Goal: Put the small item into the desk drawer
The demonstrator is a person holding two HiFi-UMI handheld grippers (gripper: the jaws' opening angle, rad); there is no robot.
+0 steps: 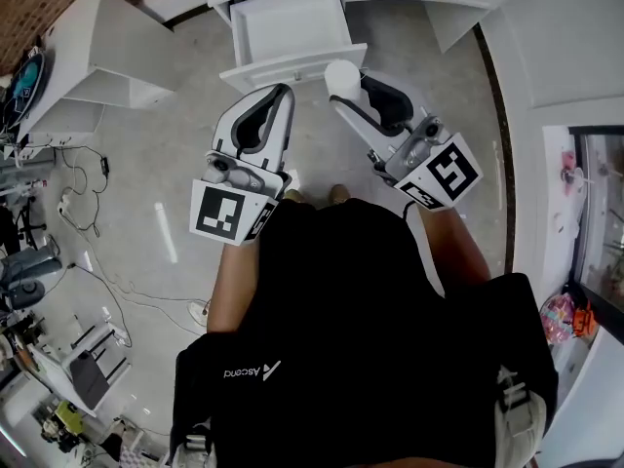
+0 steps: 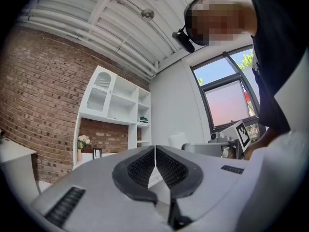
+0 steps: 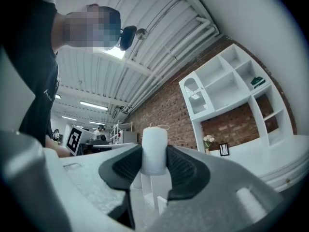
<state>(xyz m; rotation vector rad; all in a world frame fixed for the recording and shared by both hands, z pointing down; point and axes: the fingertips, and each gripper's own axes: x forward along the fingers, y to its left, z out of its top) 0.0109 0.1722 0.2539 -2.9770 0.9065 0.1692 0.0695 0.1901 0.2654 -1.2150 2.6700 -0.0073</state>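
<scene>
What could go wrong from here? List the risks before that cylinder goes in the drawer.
1. The white cylinder is round and sticks out past the right gripper's fingers; tilting it down could let it slip.
2. In the head view it sits by the right end of the drawer front, not over the cavity; released now, it would likely hit the floor.
3. The shut, empty left gripper, close alongside, might bump the drawer front.
</scene>
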